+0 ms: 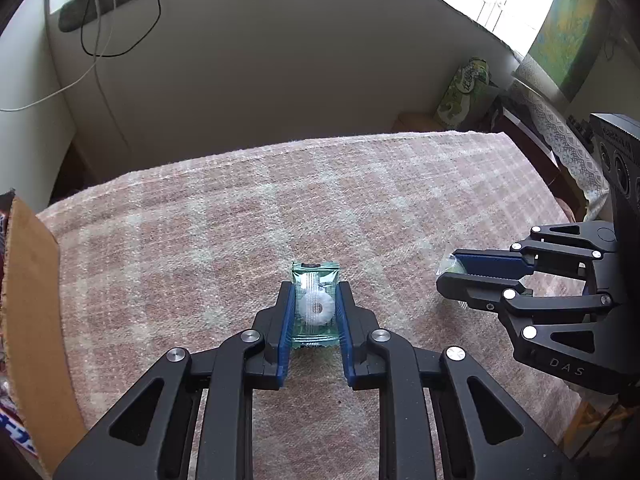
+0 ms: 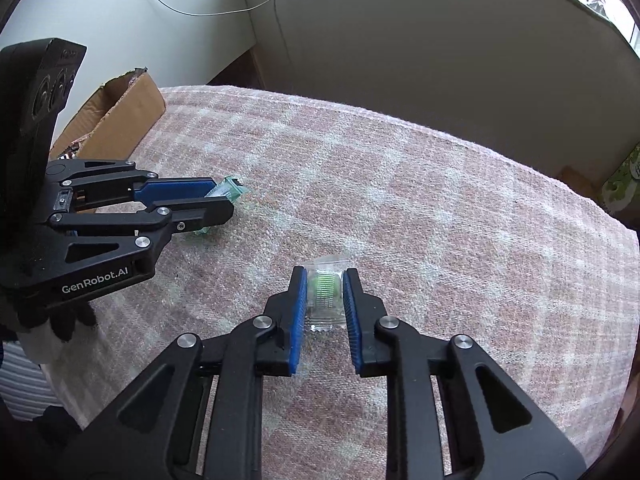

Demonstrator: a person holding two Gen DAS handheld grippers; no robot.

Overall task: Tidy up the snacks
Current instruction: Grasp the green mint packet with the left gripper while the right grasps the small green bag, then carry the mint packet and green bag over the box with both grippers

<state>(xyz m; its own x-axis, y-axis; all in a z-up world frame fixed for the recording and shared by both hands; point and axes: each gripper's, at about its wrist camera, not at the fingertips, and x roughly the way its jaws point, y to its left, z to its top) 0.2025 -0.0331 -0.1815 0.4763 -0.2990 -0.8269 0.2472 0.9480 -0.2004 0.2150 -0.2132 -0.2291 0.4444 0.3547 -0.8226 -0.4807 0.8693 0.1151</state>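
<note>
My left gripper (image 1: 316, 294) is shut on a green-wrapped candy packet (image 1: 315, 305) with white ring sweets inside, resting on the pink checked cloth. It also shows in the right wrist view (image 2: 222, 200), holding that packet (image 2: 230, 190). My right gripper (image 2: 325, 280) is shut on a small clear packet with a green sweet (image 2: 326, 294), low on the cloth. In the left wrist view the right gripper (image 1: 450, 276) is at the right, with the clear packet (image 1: 450, 266) at its tips.
A cardboard box (image 2: 120, 112) with snack packs stands at the table's left end; its wall (image 1: 32, 300) is at the left of the left wrist view. The cloth-covered table (image 2: 440, 220) ends near a wall. A green tissue box (image 1: 466, 92) lies beyond the far edge.
</note>
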